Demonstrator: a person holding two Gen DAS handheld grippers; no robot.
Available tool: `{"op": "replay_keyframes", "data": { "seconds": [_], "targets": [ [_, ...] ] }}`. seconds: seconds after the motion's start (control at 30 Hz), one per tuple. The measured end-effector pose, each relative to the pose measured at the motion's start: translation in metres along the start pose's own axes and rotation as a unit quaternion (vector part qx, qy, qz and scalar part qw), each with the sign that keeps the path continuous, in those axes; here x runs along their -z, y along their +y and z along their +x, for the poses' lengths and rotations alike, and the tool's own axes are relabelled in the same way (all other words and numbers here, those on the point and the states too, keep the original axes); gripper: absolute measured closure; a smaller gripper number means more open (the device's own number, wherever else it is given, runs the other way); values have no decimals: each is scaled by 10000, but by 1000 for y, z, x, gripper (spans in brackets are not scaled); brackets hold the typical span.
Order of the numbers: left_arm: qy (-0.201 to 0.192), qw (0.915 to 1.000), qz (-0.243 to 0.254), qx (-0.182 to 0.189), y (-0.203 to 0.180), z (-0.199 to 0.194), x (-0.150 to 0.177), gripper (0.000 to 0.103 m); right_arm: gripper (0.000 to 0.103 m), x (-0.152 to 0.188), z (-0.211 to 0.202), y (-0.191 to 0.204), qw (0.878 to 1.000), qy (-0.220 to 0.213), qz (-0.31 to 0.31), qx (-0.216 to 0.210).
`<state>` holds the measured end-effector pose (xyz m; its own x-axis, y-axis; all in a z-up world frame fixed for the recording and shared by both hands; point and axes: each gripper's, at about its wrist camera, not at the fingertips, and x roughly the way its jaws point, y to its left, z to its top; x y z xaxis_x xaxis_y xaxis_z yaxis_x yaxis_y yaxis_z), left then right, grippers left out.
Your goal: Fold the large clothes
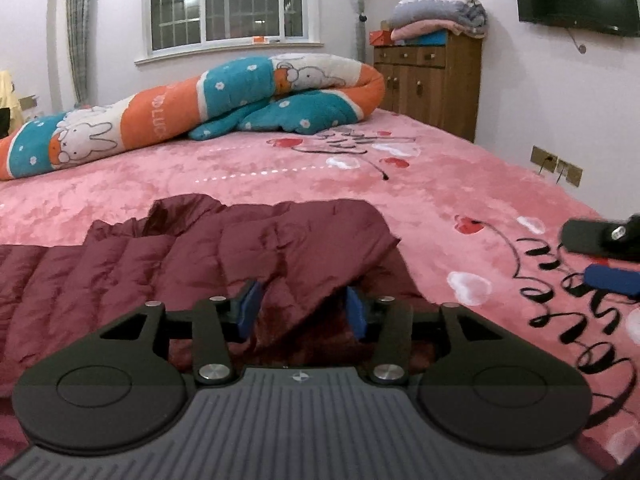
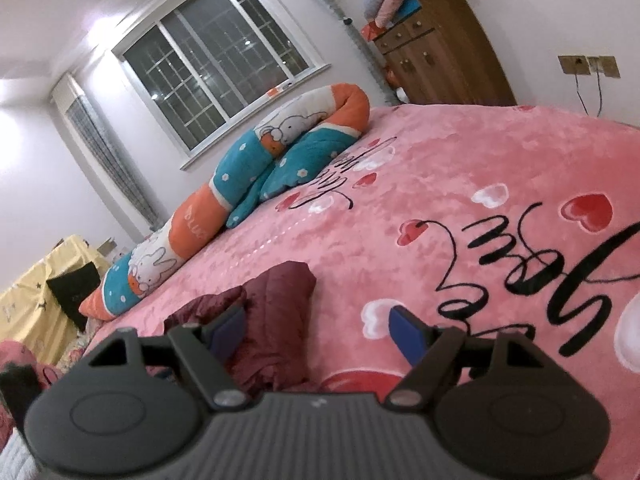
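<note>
Lying on the pink bed (image 1: 440,168), the jacket (image 1: 168,256) is seen as a dark red quilted garment, spread towards the left side and bunched up near the grippers. The left gripper (image 1: 304,308) is held low over its near edge, with the fingers (image 1: 250,300) apart and a raised fold of the fabric between them; whether the pads already touch the fabric cannot be told. The right gripper (image 2: 316,330) is also open, and nothing is held by it: its left finger is just beside a rumpled end of the jacket (image 2: 280,300), while the other finger is over the bare bed cover.

The jacket is judged to be light, soft and puffy, with a smooth shell that is probably a little slippery. A thick fold will likely spring back, so a deep grip on a seam or on the hem edge is advised, not on a loose top layer only. Two well-separated points on the same edge should be taken, so that the large piece can be lifted evenly and not dragged over the plush cover.
</note>
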<state>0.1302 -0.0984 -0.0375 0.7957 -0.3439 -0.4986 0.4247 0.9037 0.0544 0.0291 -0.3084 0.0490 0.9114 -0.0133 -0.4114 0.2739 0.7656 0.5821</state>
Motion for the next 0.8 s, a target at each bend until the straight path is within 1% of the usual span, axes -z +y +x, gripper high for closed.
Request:
{"op": "replay_keyframes", "data": {
  "seconds": [0.2,0.5,0.7,0.8],
  "targets": [
    [-75,9998,-170,-28,9,-49,2,47,23,3,-1,1,9997,96,-204,113],
    [130,9982,-503,-305,35,-121,27,46,23,16,-12,22,9961,301,-813,135],
    [220,9954,-749,-554,58,-163,43,44,23,26,-31,45,9891,329,-1408,286],
    [201,9936,-882,-673,70,-182,49,43,23,30,-40,57,9845,301,-1677,413]
  ]
}}
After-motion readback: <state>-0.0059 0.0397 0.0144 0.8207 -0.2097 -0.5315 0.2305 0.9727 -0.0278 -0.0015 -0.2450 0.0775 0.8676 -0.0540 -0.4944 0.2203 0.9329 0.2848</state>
